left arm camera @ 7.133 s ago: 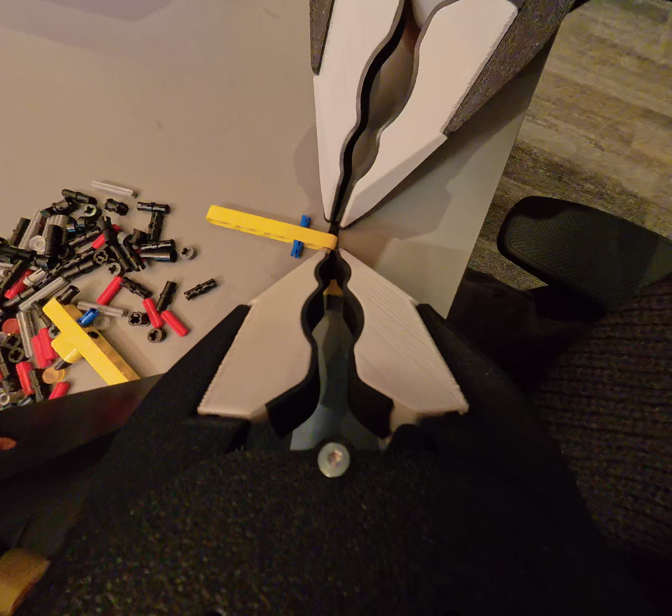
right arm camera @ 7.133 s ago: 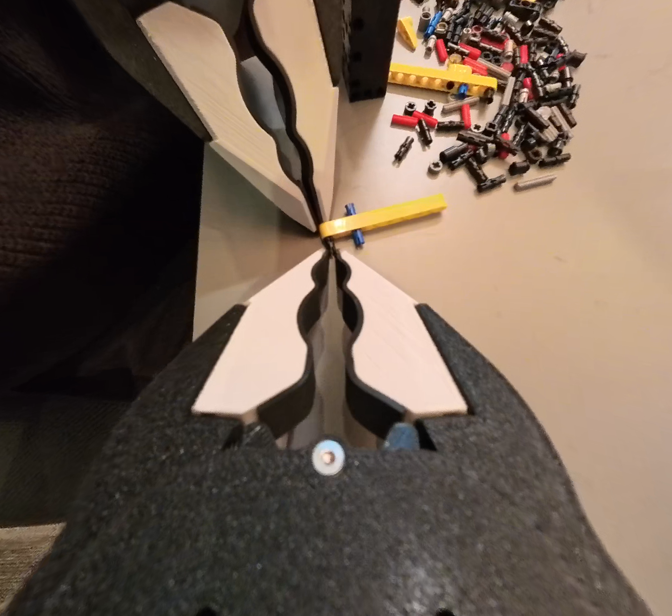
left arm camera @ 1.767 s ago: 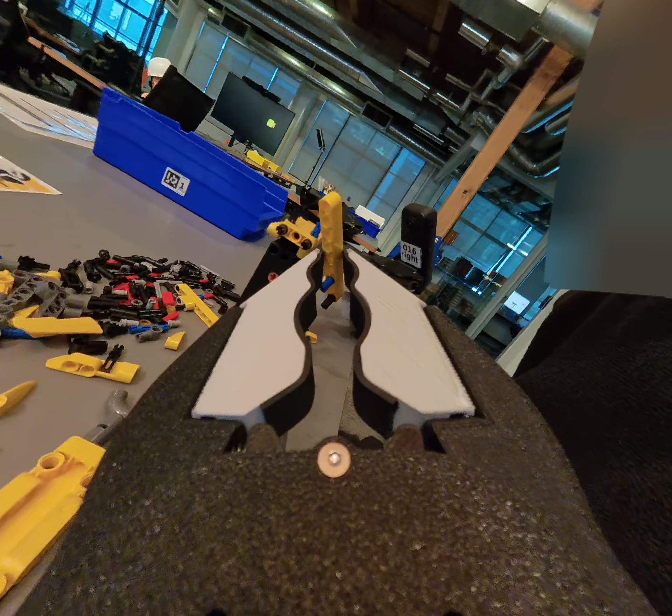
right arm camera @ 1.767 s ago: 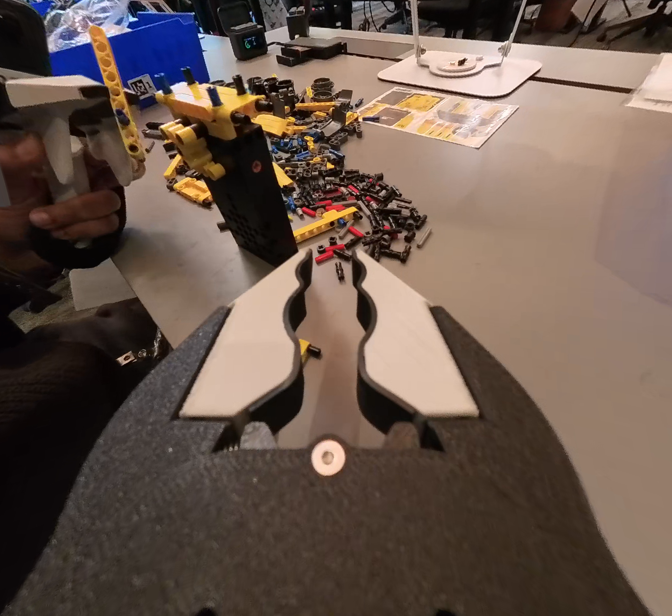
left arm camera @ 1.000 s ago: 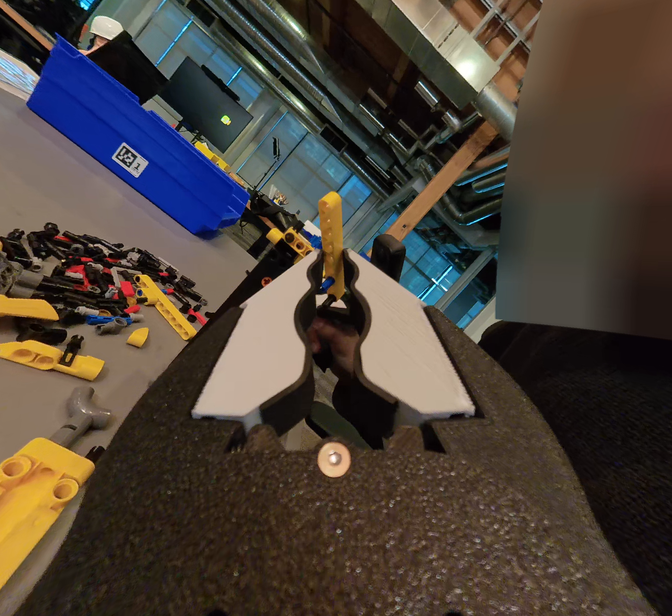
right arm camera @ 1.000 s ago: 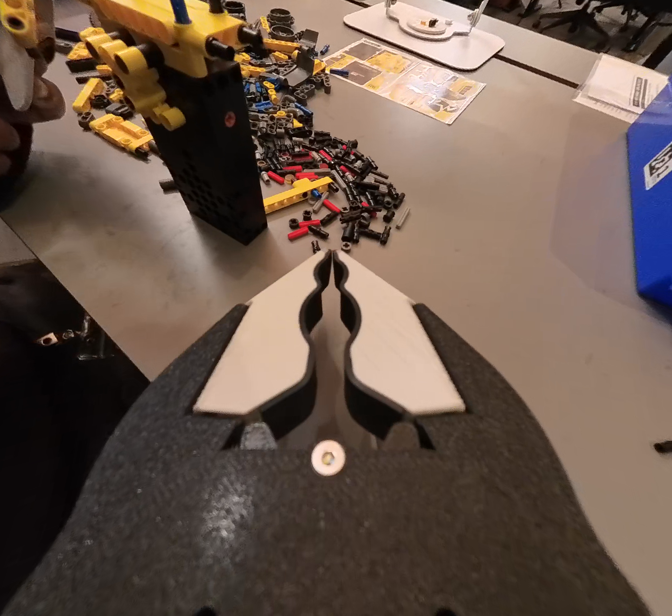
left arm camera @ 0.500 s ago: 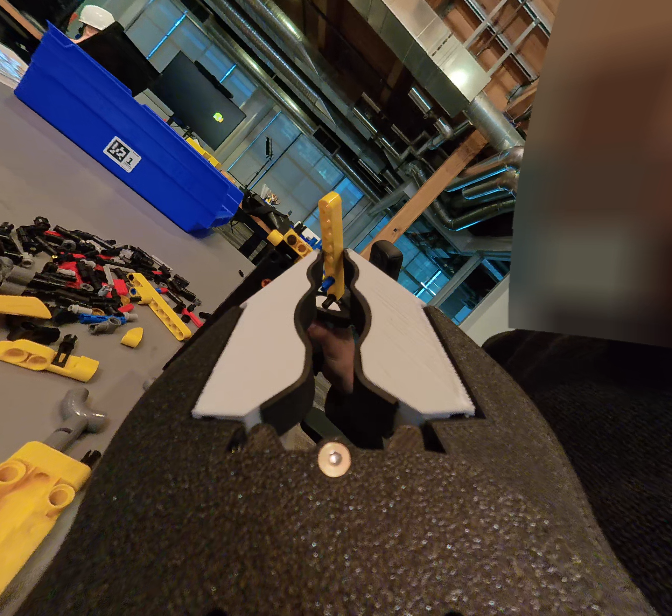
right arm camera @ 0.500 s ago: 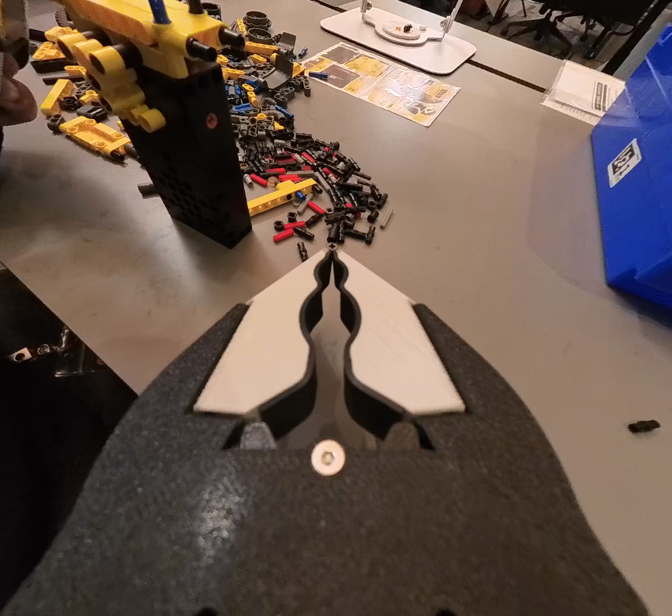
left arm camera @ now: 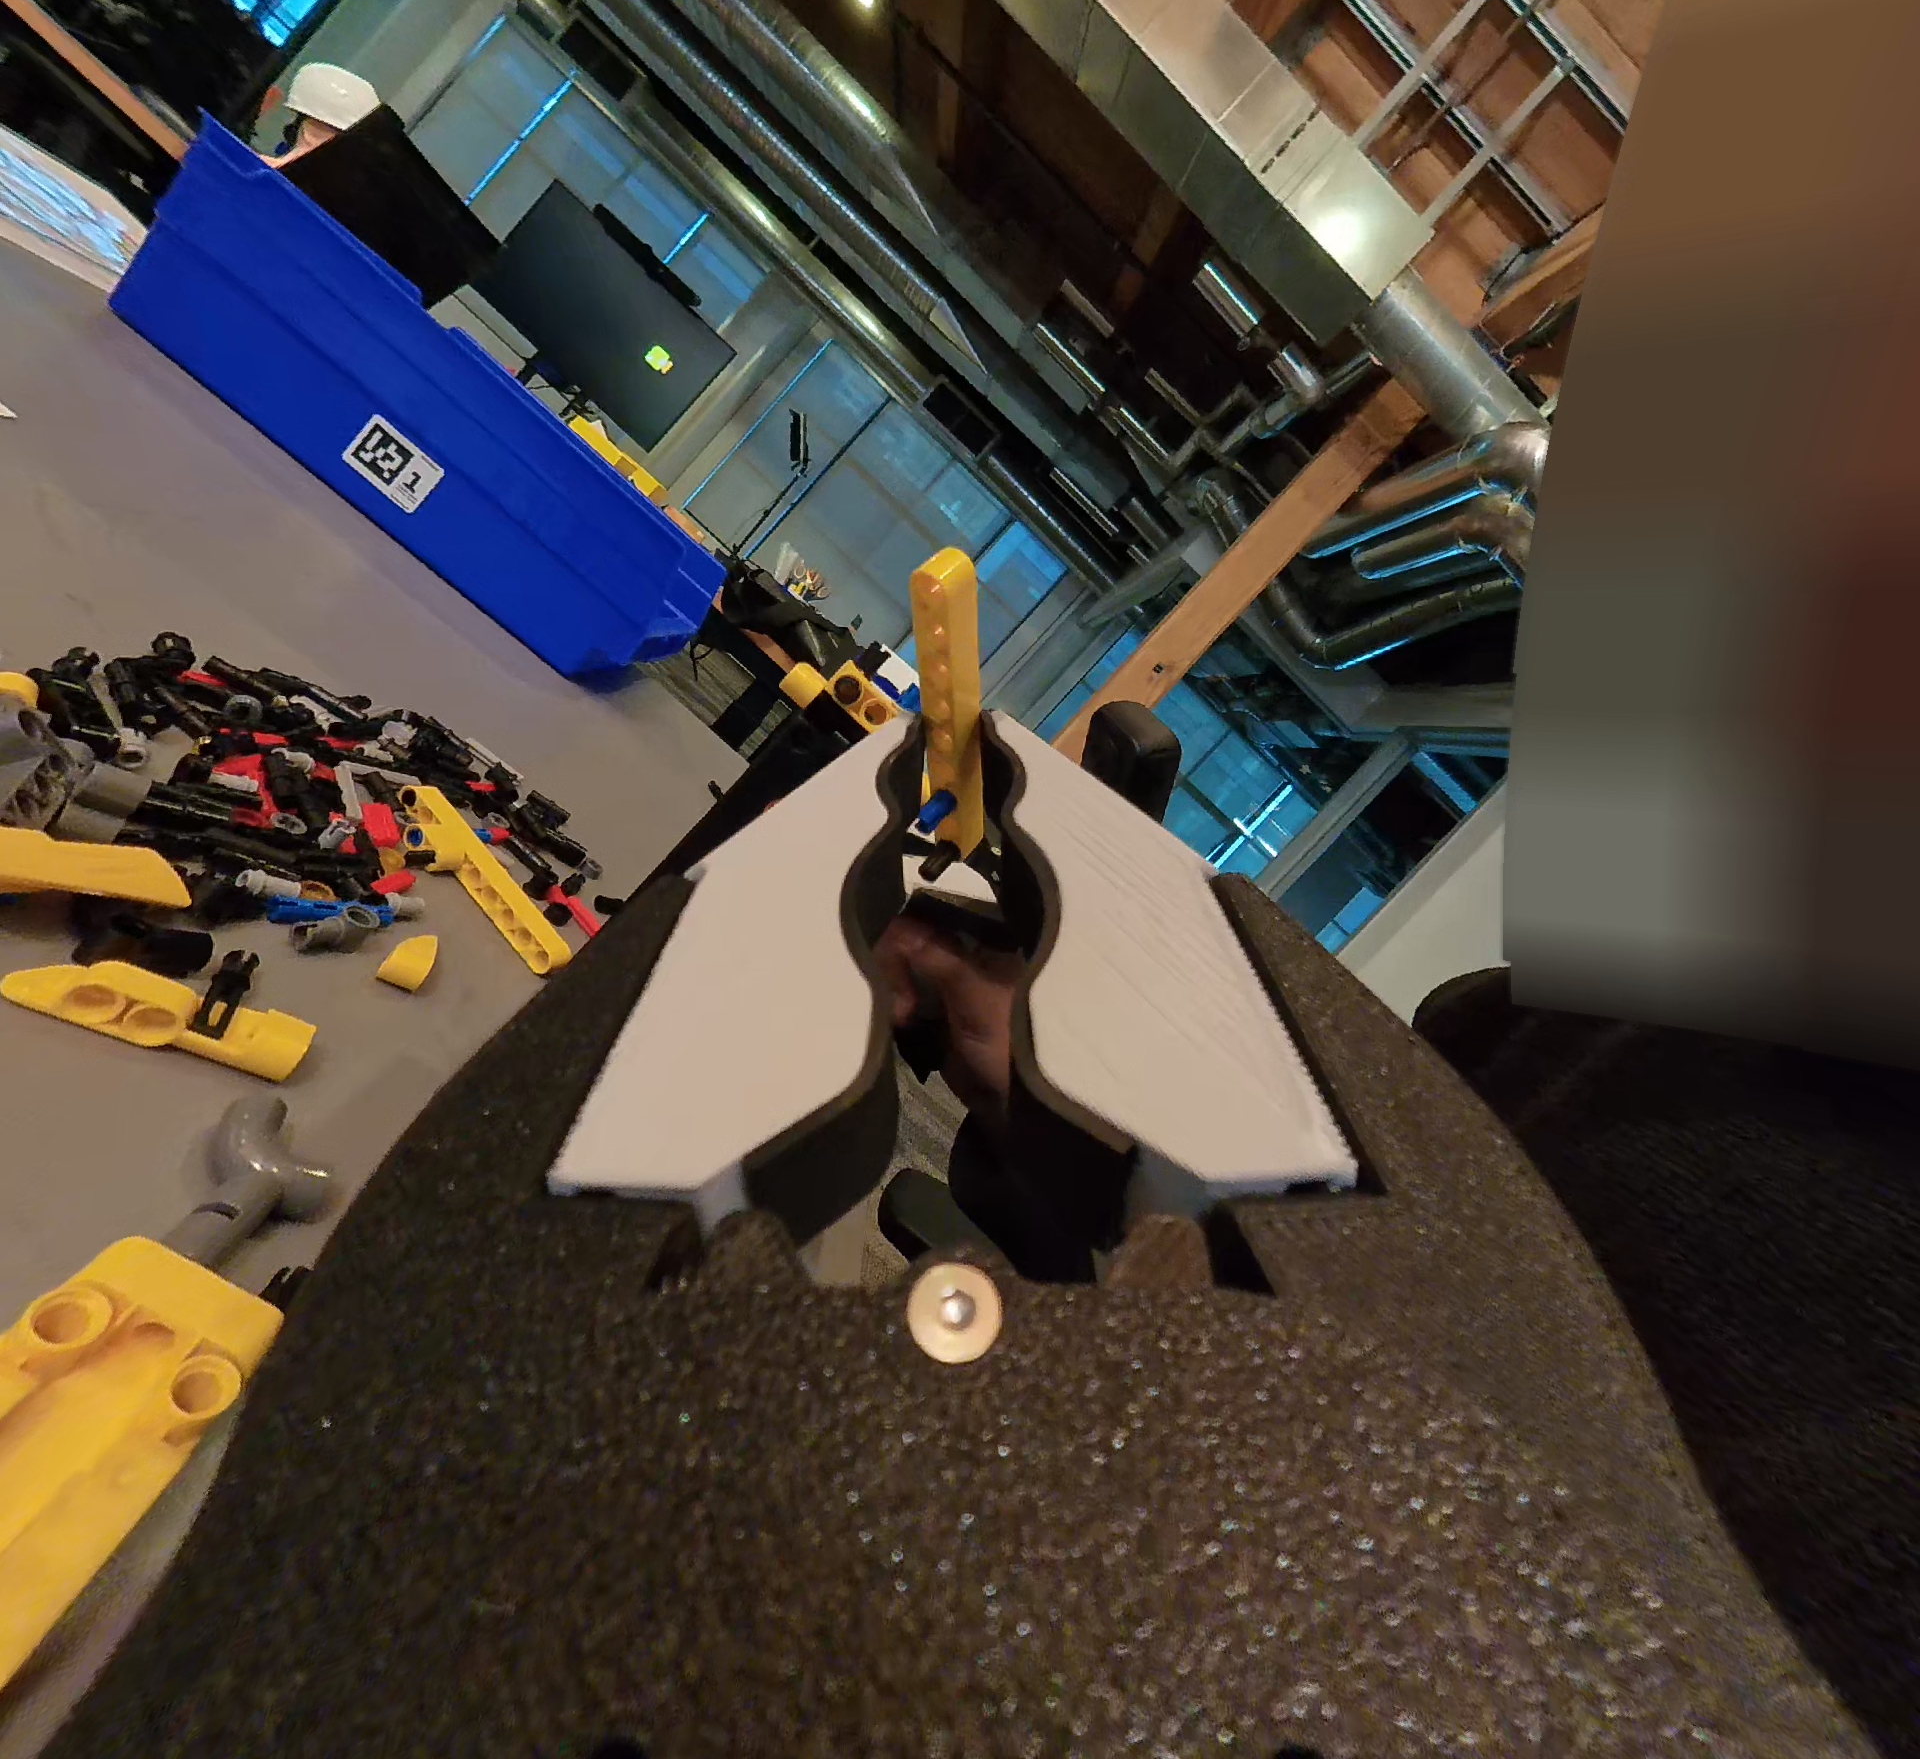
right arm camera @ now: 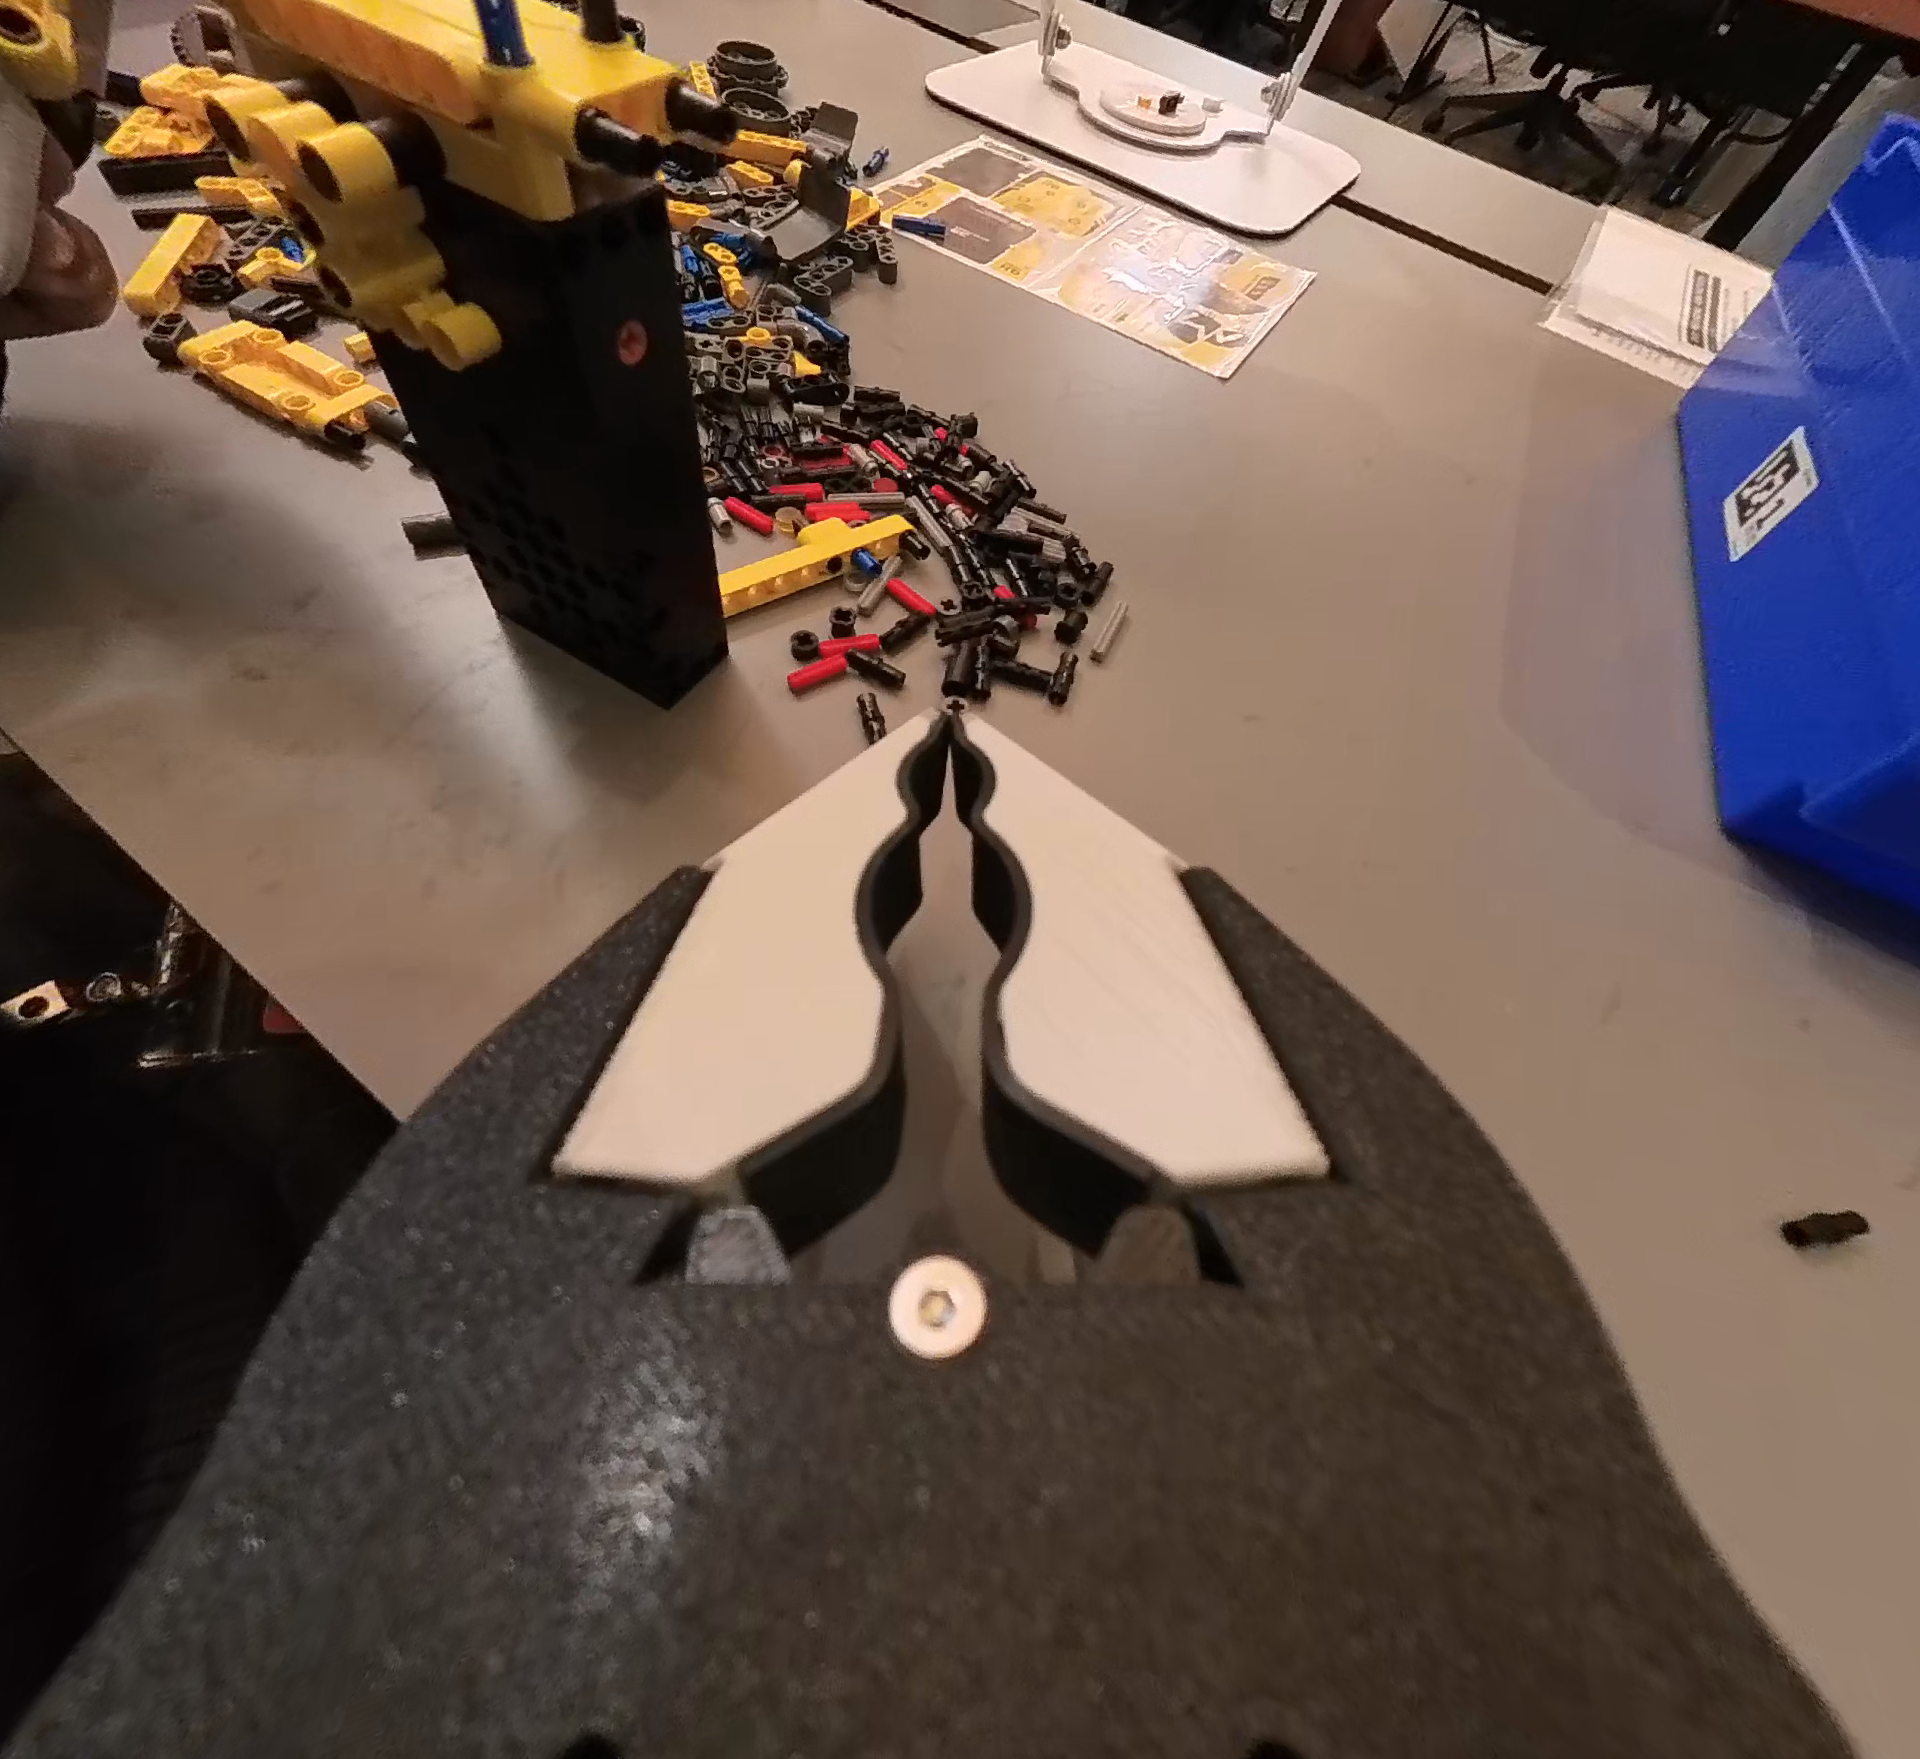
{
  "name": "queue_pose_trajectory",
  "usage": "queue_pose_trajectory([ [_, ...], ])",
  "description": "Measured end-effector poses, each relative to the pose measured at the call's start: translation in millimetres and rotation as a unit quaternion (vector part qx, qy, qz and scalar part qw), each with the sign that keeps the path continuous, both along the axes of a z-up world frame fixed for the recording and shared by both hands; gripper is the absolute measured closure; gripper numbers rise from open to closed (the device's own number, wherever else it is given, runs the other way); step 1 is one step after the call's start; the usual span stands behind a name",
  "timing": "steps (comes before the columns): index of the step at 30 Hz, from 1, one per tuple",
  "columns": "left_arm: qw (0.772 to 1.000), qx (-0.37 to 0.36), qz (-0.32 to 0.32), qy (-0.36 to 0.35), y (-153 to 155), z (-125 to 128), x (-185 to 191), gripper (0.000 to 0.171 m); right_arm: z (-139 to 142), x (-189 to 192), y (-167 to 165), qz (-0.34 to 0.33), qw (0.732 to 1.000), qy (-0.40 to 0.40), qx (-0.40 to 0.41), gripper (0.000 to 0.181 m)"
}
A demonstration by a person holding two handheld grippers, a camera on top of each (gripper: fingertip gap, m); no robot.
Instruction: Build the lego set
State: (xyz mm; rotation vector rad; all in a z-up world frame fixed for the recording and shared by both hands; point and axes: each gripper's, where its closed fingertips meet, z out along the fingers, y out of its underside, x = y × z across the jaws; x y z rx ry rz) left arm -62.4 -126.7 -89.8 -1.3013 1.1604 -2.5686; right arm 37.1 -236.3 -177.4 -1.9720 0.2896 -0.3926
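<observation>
The left gripper (left arm camera: 951, 759) is pinched tight on a long yellow beam (left arm camera: 948, 670). The beam stands almost straight up out of the fingertips, with its long side pointing up and a little away. A small blue pin (left arm camera: 933, 808) sticks out of the beam low down, just inside the fingers. The gripper is lifted up off the grey table (left arm camera: 208, 566).

The landmark is the black block (right arm camera: 582, 431) that stands on the table with a yellow build (right arm camera: 416, 68) on top. The held beam is to the left of the block and high up, near the level of the yellow build. The left gripper is the nearer one to that build. Right of the block lies a heap of small black and red pins (right arm camera: 935, 546). A flat yellow beam (right arm camera: 810, 566) lies touching the block's foot on that side.

The right gripper (right arm camera: 951, 722) is squeezed closed with nothing in it. It hangs over the table in front of the block, with its tip near the closest pins in the heap. A blue bin (right arm camera: 1829, 566) sits far to the right of the block.

A few seconds ago both grippers pinched the beam together, low over the table, and the beam lay flat. Now only the left one has it, lifted and upright. The right one has let go, moved toward the pins and closed up.
</observation>
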Motion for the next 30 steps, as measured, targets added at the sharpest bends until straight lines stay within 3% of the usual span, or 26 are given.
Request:
queue_pose_trajectory([
  [30,1.000,-0.012,-0.004,0.002,1.7,0.4,0.7,0.162,-2.3,-1.2,0.4,0.009,1.000,0.017,-0.002,0.181],
])
